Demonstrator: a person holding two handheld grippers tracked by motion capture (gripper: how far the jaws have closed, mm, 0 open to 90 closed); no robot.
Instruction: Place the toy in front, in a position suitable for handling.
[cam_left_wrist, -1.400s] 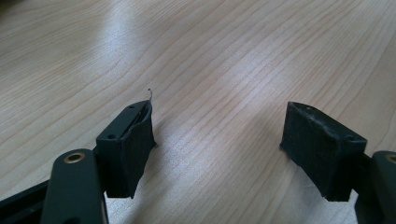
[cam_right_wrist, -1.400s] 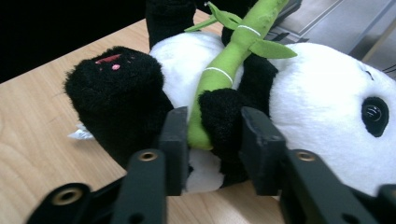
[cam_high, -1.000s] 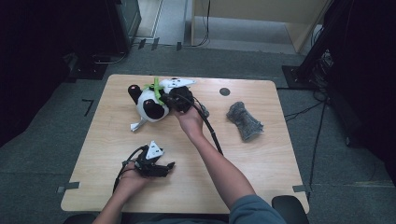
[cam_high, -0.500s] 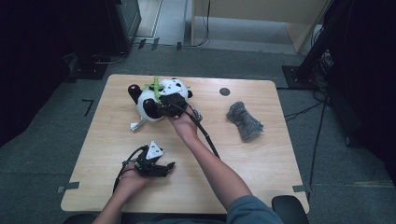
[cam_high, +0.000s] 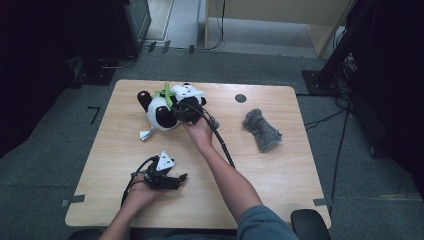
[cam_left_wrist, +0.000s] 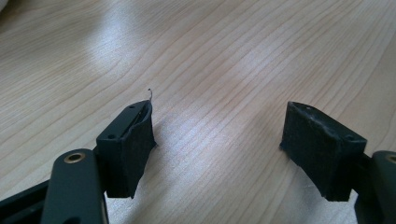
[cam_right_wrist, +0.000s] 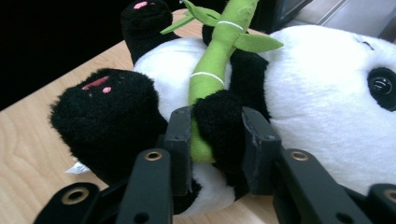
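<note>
The right gripper has just been closing on the black-and-white plush panda's black paw and green bamboo stalk — its hand is hiding the toy's middle from above; the left gripper is sitting wide apart over the wooden tabletop.

A lab or test room is seen here: a lone wooden bench is set on grey carpet tiles, marked with tape, ringed by dark equipment racks, with cables trailed across the floor.

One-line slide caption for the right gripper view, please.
Right tongs closing on the black paw and green bamboo stalk of a toy panda lying on the wooden table.
</note>
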